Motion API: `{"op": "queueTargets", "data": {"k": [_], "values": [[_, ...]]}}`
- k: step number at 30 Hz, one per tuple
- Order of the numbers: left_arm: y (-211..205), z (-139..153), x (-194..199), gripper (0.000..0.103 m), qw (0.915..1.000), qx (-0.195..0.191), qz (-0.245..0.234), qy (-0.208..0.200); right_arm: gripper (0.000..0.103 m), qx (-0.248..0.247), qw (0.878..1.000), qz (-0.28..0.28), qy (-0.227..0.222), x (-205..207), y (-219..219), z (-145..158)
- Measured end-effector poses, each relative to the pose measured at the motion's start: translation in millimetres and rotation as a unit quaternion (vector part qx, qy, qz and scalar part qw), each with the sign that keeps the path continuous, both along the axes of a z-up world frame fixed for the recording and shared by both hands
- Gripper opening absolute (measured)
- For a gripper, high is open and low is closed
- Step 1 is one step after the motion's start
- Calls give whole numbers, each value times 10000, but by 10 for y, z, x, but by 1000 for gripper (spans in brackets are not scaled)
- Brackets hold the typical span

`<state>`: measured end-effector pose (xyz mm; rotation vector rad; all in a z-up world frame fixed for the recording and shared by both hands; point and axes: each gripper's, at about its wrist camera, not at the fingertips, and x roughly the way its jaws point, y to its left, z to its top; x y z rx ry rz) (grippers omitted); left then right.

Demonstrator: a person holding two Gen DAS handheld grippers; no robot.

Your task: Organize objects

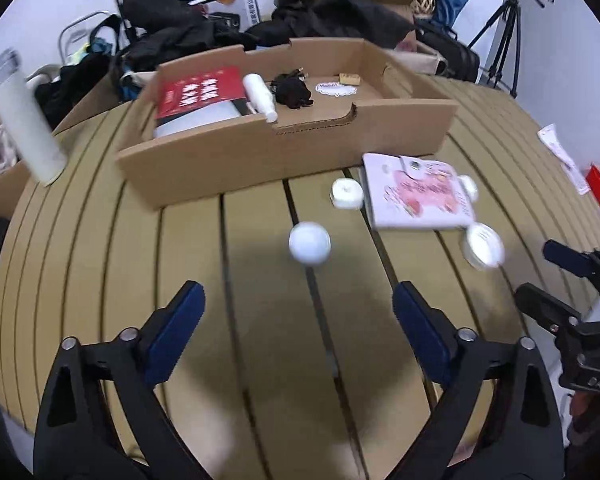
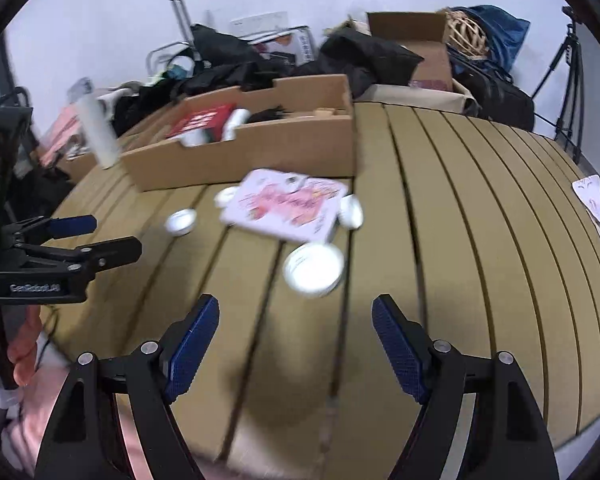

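A pink and white booklet (image 1: 418, 194) (image 2: 286, 204) lies on the slatted wooden table in front of a shallow cardboard box (image 1: 284, 160) (image 2: 260, 148). Several small white round jars lie around it: one (image 1: 310, 243) (image 2: 181, 221) straight ahead of my left gripper, one (image 1: 347, 193) by the booklet's left edge, a wide one (image 1: 483, 246) (image 2: 314, 269) ahead of my right gripper. The box holds a red book (image 1: 202, 90), a white bottle (image 1: 261, 96) and a black cable bundle (image 1: 292, 90). My left gripper (image 1: 299, 306) (image 2: 112, 236) is open and empty. My right gripper (image 2: 296, 318) (image 1: 536, 270) is open and empty.
A tall white cylinder (image 1: 24, 120) (image 2: 100, 136) stands at the table's left edge. Papers (image 1: 562, 158) (image 2: 598, 216) lie at the right edge. Black bags, clothes and boxes (image 1: 340, 12) pile up behind the table. A tripod (image 1: 504, 36) stands at the back right.
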<state>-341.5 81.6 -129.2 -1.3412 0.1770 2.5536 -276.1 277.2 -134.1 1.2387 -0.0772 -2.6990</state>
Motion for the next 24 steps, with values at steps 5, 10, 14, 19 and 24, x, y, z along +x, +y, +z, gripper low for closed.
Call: {"op": "queueTargets", "data": {"k": [5,10,14,19,24], "values": [[168,-256,-322,65,9995,-224,-91,-194,82,47,9996,-44,-267,-329,-33,-201],[138,-288,-376,26,9995,-247,-71,-173,62,379,9986,-92,-356,-474,-125,-352],[200,-301,-327,26,9992,-353,-137,-115,44,447,9985,-181,-260,-479,-94,-336],[199,-264,-224,26,9994,-170,-124,-259,44,397,9985,-138,-344,-517,-59,-326],[120,13,121,26,9998,-42,8,-204,44,97,9994,-184,-285,-351,24,-102]]}}
